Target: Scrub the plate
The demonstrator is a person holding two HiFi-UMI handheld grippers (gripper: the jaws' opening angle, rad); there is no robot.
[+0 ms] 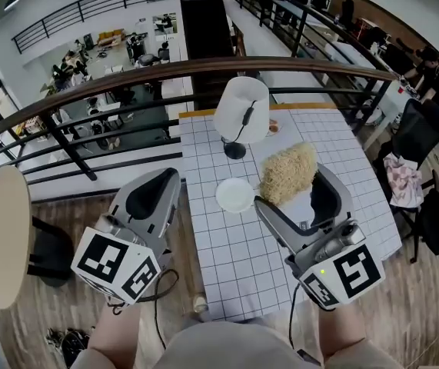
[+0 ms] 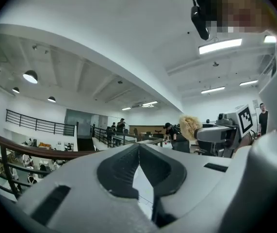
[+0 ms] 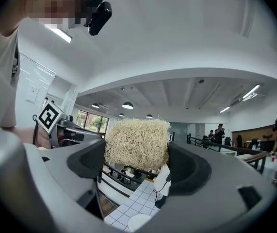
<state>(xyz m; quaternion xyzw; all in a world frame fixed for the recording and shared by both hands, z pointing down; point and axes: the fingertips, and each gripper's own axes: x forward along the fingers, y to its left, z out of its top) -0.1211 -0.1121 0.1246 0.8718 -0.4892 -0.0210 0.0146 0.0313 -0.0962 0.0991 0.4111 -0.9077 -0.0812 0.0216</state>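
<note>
Scrubber gripped, plate waiting untouched on the table

Nearest, the left gripper point(image 2: 139, 148) has its jaws pressed together on nothing, out past the table's left edge. The right gripper point(image 3: 136, 152) clamps a straw-coloured fibre scrubber point(image 1: 288, 171) between its pads. Below them, the small white plate point(image 1: 235, 195) lies flat on the gridded table point(image 1: 242, 264) — near the base of a white lamp point(image 1: 242, 110) further back. To scrub well, the empty gripper likely should open and steady the plate's rim — then the scrubber comes down flat and circles.
</note>
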